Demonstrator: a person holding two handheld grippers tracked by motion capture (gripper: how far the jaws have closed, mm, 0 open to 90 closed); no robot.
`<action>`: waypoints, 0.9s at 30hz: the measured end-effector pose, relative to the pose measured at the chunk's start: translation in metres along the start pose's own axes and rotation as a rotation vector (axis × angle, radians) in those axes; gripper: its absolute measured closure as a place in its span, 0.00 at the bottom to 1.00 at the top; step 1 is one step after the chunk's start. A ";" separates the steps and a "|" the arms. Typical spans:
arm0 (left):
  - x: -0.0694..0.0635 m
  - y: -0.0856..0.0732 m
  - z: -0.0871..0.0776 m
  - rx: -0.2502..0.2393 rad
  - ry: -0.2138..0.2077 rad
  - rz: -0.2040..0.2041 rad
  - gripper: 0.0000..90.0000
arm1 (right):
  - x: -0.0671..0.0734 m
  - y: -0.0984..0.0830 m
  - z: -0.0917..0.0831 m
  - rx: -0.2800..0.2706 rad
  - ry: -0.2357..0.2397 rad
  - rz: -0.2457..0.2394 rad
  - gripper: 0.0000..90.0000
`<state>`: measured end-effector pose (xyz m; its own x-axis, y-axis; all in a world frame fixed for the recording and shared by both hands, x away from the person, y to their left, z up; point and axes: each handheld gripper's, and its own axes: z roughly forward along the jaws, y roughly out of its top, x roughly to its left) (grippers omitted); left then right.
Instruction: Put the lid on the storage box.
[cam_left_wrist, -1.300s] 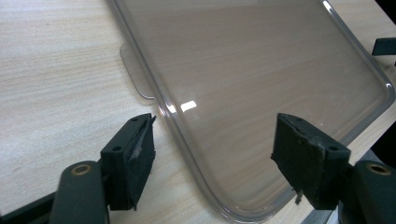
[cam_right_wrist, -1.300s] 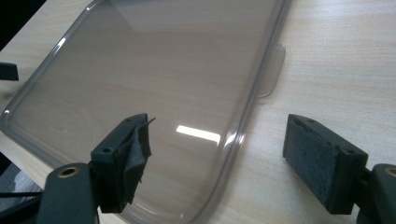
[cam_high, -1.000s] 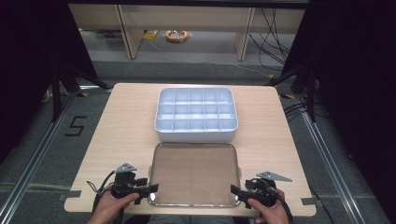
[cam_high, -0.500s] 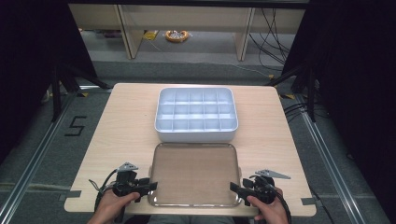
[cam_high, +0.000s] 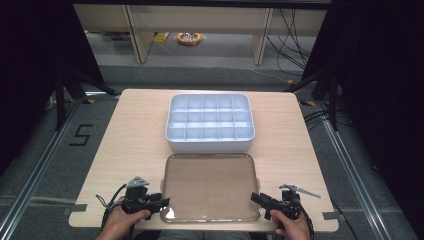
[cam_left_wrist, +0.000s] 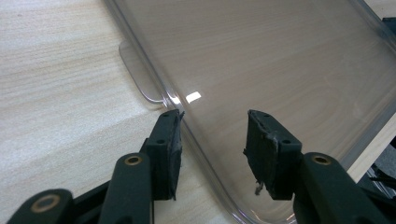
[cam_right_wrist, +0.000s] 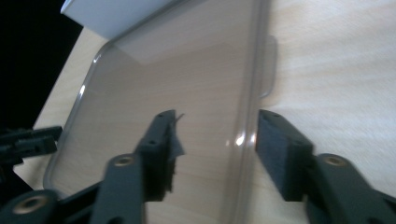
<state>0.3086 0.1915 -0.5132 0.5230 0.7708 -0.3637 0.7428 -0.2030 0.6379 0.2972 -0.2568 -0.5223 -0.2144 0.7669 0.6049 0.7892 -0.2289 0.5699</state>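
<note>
A clear plastic lid lies flat on the wooden table, just in front of a white compartment box. My left gripper is at the lid's near left corner. In the left gripper view its jaws straddle the lid's rim; they have just been closing, and no pad presses on it. My right gripper is at the near right corner. Its jaws have also just been closing and straddle the lid's edge with gaps on both sides.
The lid has a small tab on each side edge. The white box's near wall stands close behind the lid. The table's front edge is right under both hands. Dark floor, cables and shelving lie beyond the table.
Both grippers' jaws have narrowed around the lid's near corners. The hands have hardly shifted, and the lid and box lie where they were.
</note>
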 end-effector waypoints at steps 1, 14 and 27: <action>0.000 0.000 0.000 0.002 -0.001 0.000 0.60 | 0.005 -0.001 -0.002 0.020 0.013 0.072 0.60; 0.000 -0.002 -0.002 -0.008 -0.015 -0.019 0.57 | -0.002 -0.006 -0.002 0.007 0.034 0.096 0.72; 0.002 -0.002 -0.001 -0.021 -0.070 -0.075 0.46 | 0.010 -0.006 -0.013 -0.043 0.095 -0.104 0.72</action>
<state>0.3075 0.1941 -0.5146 0.4945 0.7391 -0.4574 0.7725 -0.1326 0.6210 0.2828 -0.2554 -0.5122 -0.3488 0.7283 0.5899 0.7346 -0.1784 0.6546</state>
